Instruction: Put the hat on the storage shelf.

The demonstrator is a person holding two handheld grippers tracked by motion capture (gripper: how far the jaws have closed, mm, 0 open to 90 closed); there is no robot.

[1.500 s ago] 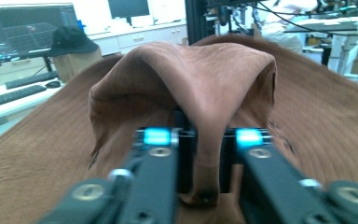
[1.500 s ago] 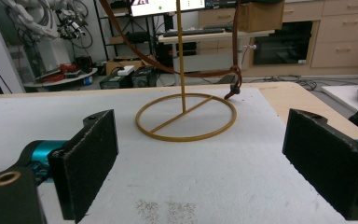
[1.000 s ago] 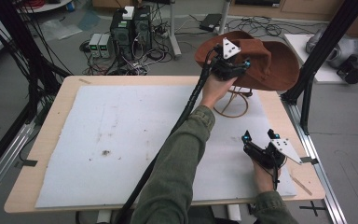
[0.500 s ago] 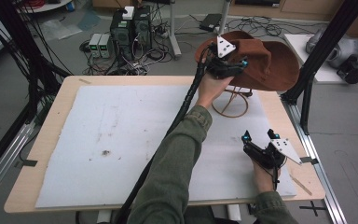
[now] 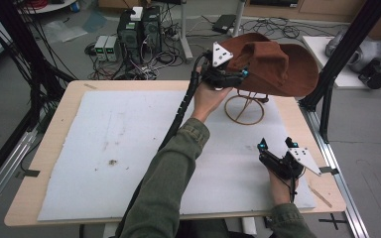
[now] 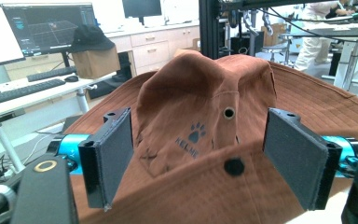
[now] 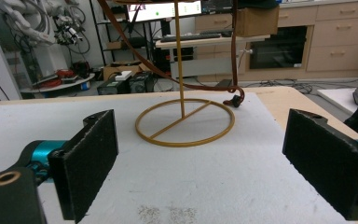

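hat (image 5: 278,64) on stand (image 5: 244,110), far right of table (image 5: 59,124)

One brown hat (image 5: 273,67) is seen, set on one wire stand (image 5: 244,109). Two grippers are counted, a left gripper (image 5: 242,78) and a right gripper (image 5: 276,145), over one white mat (image 5: 129,144) on one table (image 5: 54,114).

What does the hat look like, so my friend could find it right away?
Look at the far right end of the table, where a thin gold wire stand rises. The hat sits on it: floppy, rust-brown, wide-brimmed, with a small paw print on its crown.
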